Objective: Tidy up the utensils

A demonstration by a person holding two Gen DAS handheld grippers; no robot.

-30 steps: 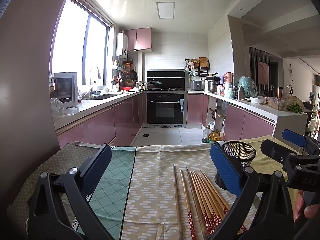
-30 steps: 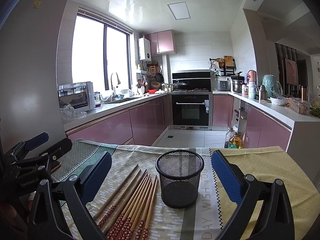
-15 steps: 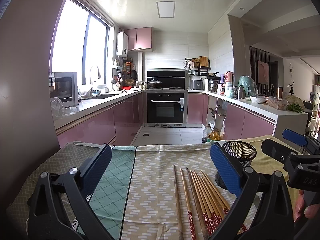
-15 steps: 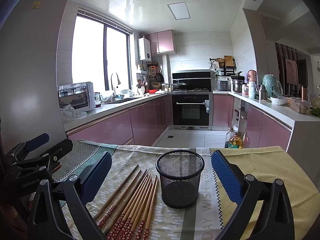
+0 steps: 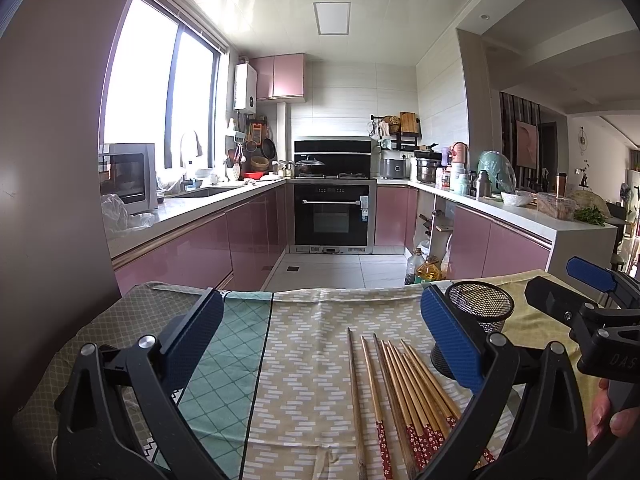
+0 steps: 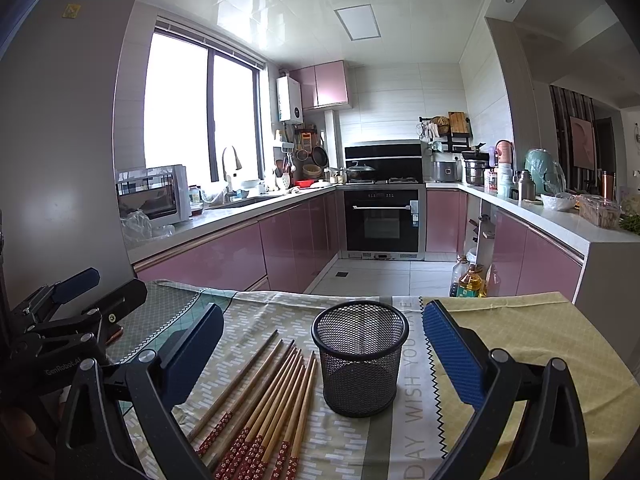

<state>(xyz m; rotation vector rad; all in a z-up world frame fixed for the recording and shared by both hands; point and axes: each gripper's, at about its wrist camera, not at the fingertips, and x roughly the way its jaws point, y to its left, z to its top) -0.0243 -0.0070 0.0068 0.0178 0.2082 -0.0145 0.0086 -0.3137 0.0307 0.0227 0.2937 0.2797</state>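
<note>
Several wooden chopsticks (image 5: 404, 392) with red patterned ends lie side by side on the patterned tablecloth (image 5: 308, 360). A black mesh cup (image 6: 360, 360) stands upright and empty just right of them. My left gripper (image 5: 320, 344) hovers open above the cloth, the chopsticks (image 6: 268, 400) lying between and below its blue pads. My right gripper (image 6: 322, 348) is open too, with the mesh cup (image 5: 478, 320) centred between its fingers but apart from them. Each gripper shows at the edge of the other's view: the right gripper (image 5: 592, 292) and the left gripper (image 6: 76, 300).
The table's far edge (image 6: 360, 298) drops to a tiled kitchen floor with oil bottles (image 6: 470, 280). Pink cabinets, an oven (image 6: 382, 220) and cluttered counters lie beyond. A brown wall (image 5: 48, 160) stands close on the left. A hand (image 5: 612, 412) holds the right gripper.
Almost nothing has changed; both grippers stay open and hover in nearly the same place, with only a slight drift.
</note>
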